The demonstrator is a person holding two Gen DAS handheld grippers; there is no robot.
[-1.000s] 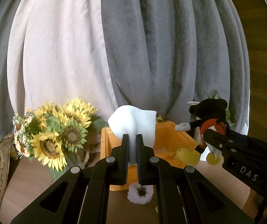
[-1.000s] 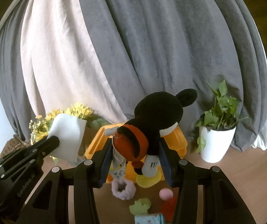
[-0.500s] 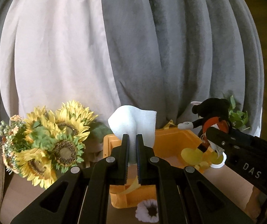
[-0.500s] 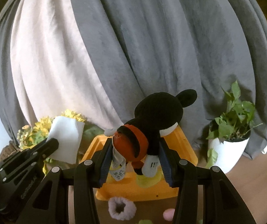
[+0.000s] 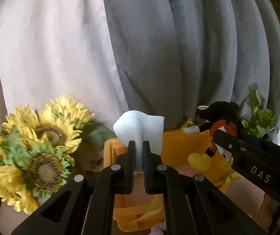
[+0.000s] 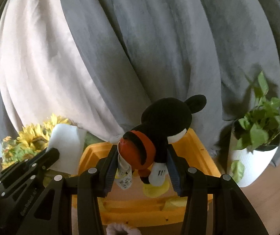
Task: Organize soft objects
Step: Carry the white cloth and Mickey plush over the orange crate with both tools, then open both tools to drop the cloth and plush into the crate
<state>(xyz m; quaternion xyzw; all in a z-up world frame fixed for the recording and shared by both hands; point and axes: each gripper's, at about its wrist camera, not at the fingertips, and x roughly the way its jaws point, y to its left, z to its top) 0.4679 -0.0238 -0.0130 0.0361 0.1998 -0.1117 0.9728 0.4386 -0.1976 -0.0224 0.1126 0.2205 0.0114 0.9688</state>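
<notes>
The left gripper [image 5: 139, 146] is pinching a white cloth [image 5: 140, 129] tight; the right gripper [image 6: 142, 164] is clamping a black plush mouse [image 6: 159, 133]; both are hanging over the orange bin [image 6: 198, 148] at twelve o'clock; sunflowers [image 5: 42, 146] are sitting at nine, a potted plant [image 6: 257, 137] at three; curtains [image 6: 140, 39] are hanging behind.

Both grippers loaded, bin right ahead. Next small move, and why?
Probably carry the plush mouse a bit further over the yellow bin and lower it: the right gripper holds it just above the near rim. The left gripper holds the white cloth by the bin's left edge.
</notes>
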